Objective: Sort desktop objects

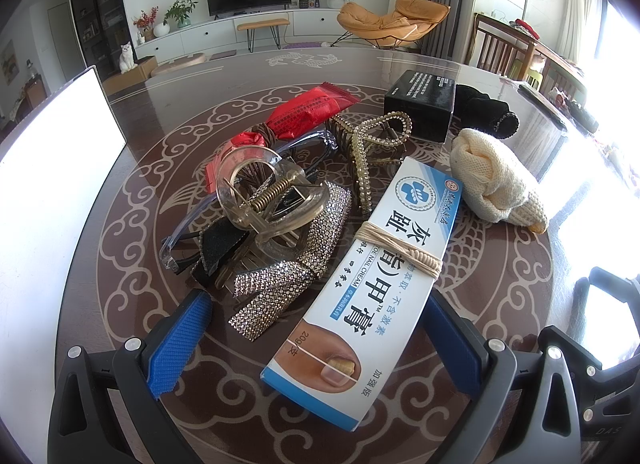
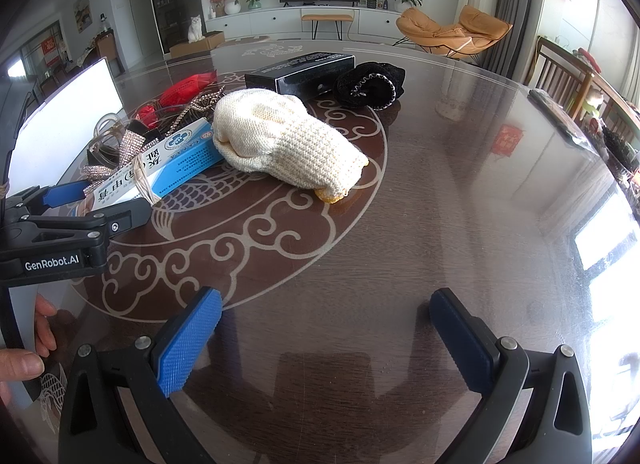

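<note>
A white-and-blue nail cream box (image 1: 376,264) (image 2: 176,160), tied with string, lies on the dark patterned table (image 1: 480,284). My left gripper (image 1: 318,300) (image 2: 100,200) stands open astride the box's near end; its right finger is close to the box edge and its left finger is apart from it. To the left lies a pile: a clear hair claw (image 1: 260,200), a rhinestone bow clip (image 1: 288,264), a gold rhinestone claw (image 1: 372,144), clear glasses (image 1: 176,240) and a red packet (image 1: 308,112) (image 2: 184,90). My right gripper (image 2: 326,296) hangs open over bare table.
A cream knitted glove (image 1: 492,180) (image 2: 280,140) lies right of the box. Behind it are a black box (image 1: 420,104) (image 2: 300,72) and a black velvet scrunchie (image 1: 488,112) (image 2: 368,84). A white panel (image 1: 52,184) (image 2: 64,120) stands at the left. A hand (image 2: 24,360) holds the left gripper.
</note>
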`<move>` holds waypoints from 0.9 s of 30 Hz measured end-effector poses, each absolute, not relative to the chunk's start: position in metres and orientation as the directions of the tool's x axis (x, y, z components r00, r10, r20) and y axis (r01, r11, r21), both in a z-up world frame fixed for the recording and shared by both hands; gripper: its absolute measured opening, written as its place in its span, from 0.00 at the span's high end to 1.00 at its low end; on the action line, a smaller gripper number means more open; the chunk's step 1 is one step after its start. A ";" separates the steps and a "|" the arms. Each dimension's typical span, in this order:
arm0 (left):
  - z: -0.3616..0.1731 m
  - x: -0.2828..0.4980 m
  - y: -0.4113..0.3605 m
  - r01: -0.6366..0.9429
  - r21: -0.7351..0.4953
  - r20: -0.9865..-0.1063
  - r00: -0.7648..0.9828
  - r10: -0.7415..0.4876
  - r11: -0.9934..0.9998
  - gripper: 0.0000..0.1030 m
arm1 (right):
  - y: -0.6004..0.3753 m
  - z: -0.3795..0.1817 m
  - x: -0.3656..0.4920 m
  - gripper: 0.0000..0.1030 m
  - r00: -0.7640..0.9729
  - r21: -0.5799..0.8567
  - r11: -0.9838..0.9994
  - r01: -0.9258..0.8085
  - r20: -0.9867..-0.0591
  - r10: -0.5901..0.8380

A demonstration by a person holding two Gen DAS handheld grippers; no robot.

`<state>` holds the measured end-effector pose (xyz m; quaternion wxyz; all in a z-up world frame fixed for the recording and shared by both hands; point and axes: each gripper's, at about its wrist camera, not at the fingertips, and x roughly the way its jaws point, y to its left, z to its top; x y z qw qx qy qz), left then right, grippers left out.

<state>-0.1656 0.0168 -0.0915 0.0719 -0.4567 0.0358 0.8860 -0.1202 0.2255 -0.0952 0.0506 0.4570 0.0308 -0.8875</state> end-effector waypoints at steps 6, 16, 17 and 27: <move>-0.091 -0.166 0.017 -0.160 -0.002 -0.814 -0.573 0.095 -0.987 0.00 | 0.224 -0.096 -0.120 0.00 -0.577 -0.009 -0.993 0.118 -0.814 -0.062; -0.092 -0.166 0.017 -0.160 -0.002 -0.814 -0.573 0.095 -0.987 0.00 | 0.224 -0.097 -0.120 0.00 -0.577 -0.008 -0.993 0.118 -0.814 -0.062; -0.092 -0.165 0.017 -0.160 -0.002 -0.814 -0.573 0.095 -0.987 0.00 | 0.225 -0.096 -0.120 0.00 -0.577 -0.008 -0.993 0.118 -0.814 -0.062; -0.092 -0.165 0.017 -0.160 -0.002 -0.814 -0.573 0.094 -0.987 0.00 | 0.224 -0.097 -0.120 0.00 -0.577 -0.009 -0.993 0.118 -0.814 -0.061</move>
